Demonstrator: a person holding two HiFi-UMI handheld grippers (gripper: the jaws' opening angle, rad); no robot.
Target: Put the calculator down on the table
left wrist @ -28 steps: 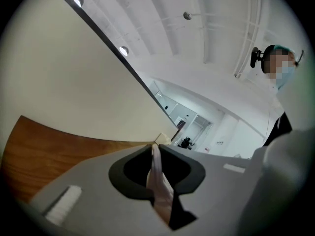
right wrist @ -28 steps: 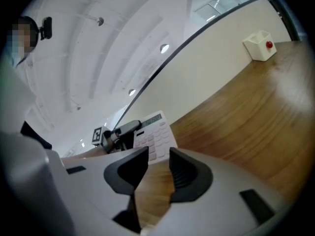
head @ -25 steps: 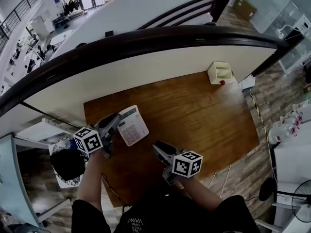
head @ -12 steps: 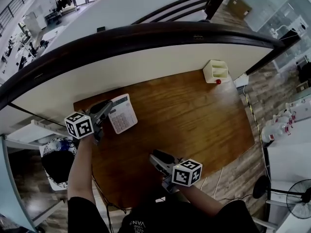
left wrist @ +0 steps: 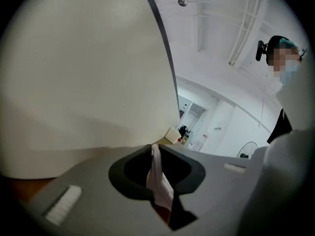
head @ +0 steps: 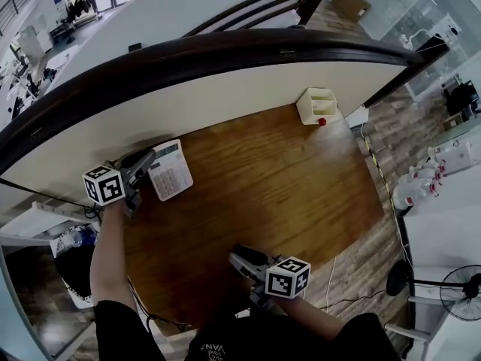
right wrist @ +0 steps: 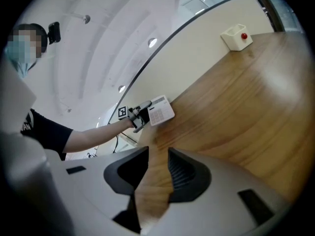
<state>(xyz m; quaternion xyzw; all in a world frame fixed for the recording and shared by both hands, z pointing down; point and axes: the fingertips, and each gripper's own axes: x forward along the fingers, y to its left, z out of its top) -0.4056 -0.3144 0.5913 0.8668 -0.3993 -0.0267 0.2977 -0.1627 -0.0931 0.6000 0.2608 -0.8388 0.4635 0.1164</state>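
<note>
Calculator (head: 172, 172) shifted left w/ left tongs (head: 149, 159); clamped edge-on betw. jaws.

The left tool (head: 147, 164) carried the calculator (head: 171, 171) nearer the wall (head: 225, 100).

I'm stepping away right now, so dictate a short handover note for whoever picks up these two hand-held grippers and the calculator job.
Left hand-held gripper: shut on the edge of the white calculator, at the far left corner of the wooden table, by the wall.
Right hand-held gripper: open, empty, above the table's near edge.
Done: calculator gripped and over the table.
Left: set it flat, open the jaws, back away. Whether it already touches the wood cannot be told.
</note>
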